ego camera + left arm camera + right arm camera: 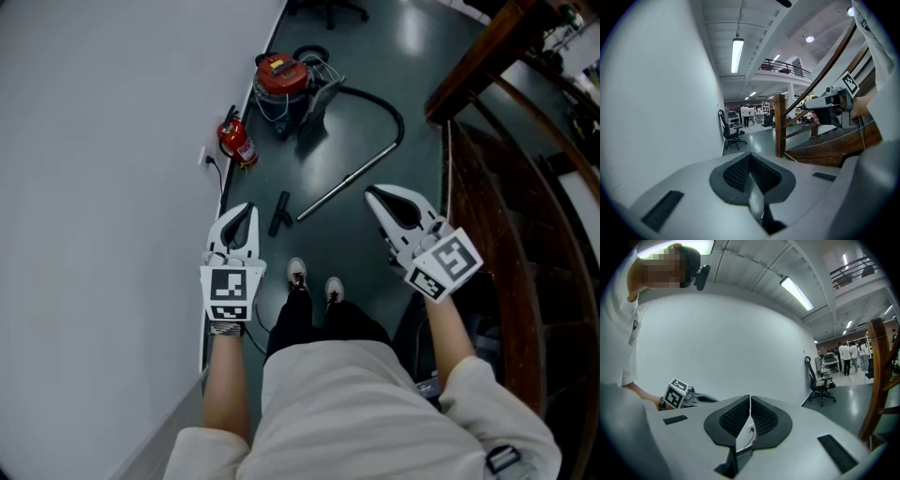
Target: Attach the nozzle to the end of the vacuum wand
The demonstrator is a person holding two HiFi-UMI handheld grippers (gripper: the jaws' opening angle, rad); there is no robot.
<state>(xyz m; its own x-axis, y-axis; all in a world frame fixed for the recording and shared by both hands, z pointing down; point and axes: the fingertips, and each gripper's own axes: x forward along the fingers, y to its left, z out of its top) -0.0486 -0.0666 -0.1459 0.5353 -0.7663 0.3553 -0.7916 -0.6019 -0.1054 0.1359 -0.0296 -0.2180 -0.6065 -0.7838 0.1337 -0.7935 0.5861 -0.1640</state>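
In the head view a red canister vacuum (281,82) stands on the dark floor by the white wall. Its black hose (380,101) curves round to a grey metal wand (349,180) that lies slanting on the floor. A small black nozzle (279,212) lies just left of the wand's near end. My left gripper (242,213) hangs shut and empty above the floor, close to the nozzle's left. My right gripper (374,194) is shut and empty too, right of the wand's near end. Neither gripper view shows the vacuum parts; my left gripper (751,157) and right gripper (750,399) show closed jaws.
A red fire extinguisher (237,141) stands against the wall (103,169) beside a socket with a plugged cable. A wooden staircase with a curved handrail (497,141) borders the right side. An office chair (820,383) and several people stand far down the hall. My shoes (314,278) are just behind the nozzle.
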